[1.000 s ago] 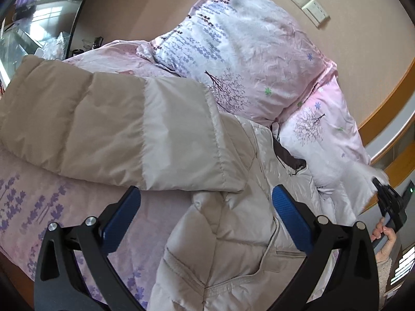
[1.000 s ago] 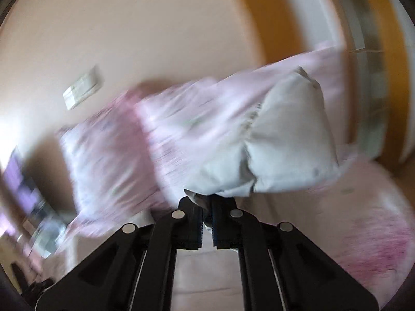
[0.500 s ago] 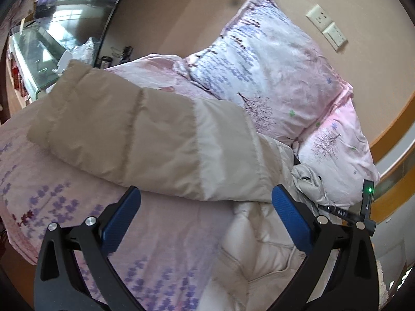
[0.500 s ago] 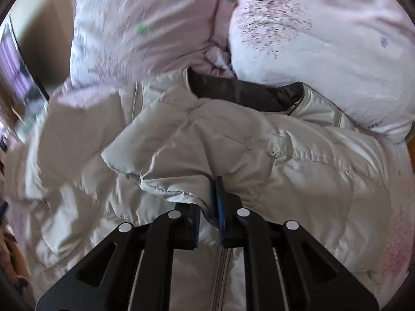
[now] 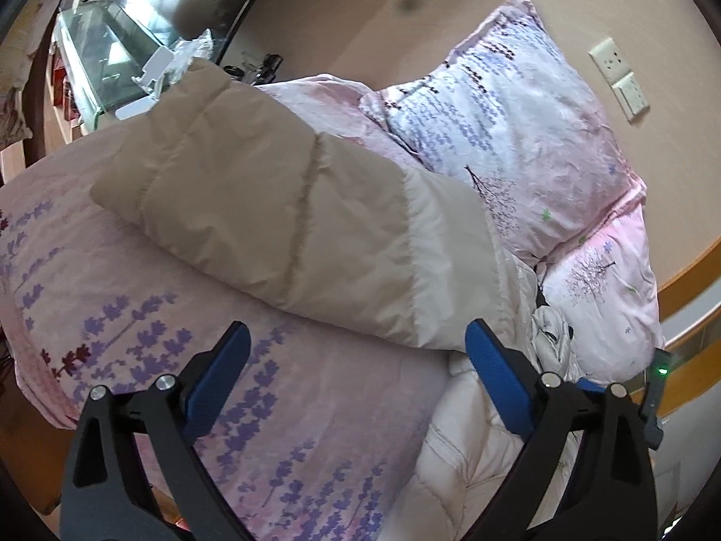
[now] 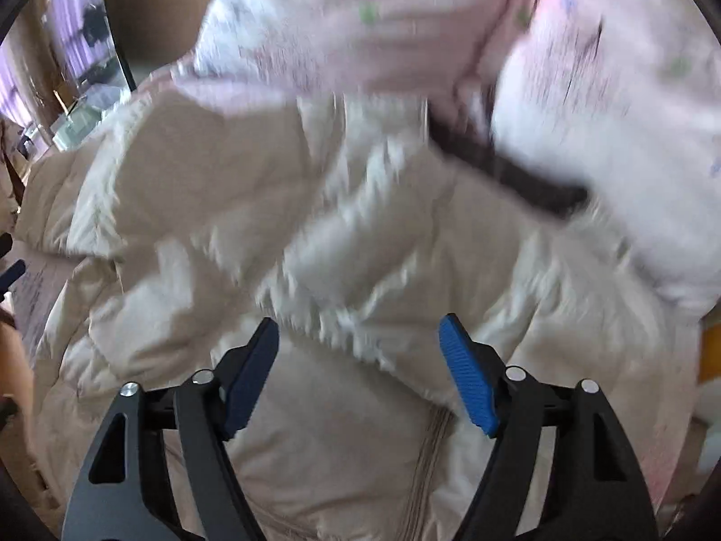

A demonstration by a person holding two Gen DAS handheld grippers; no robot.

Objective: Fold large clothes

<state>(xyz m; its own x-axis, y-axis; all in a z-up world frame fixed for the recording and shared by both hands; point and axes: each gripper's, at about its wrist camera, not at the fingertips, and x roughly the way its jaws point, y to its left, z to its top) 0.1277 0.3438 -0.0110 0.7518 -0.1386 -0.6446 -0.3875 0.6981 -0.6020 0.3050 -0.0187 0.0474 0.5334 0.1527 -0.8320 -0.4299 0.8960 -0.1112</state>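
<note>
Both claws grasp nothing: right claw (image 6: 358,360) opening, releasing puffy beige quilted jacket (image 6: 315,234); left claw (image 5: 356,360) closing slightly, next takes sleeve (image 5: 279,207)

Beige wall (image 5: 450,13), wall sockets (image 5: 619,76), glass cabinet (image 5: 108,58)

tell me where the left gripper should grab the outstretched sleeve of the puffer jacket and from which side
Probably the cuff end of the sleeve, its free end lying flat on the bedspread, approached from the open bedspread side rather than the pillow side. The left gripper is empty, jaws wide though closing slightly, and the sleeve's near edge lies just ahead.
</note>
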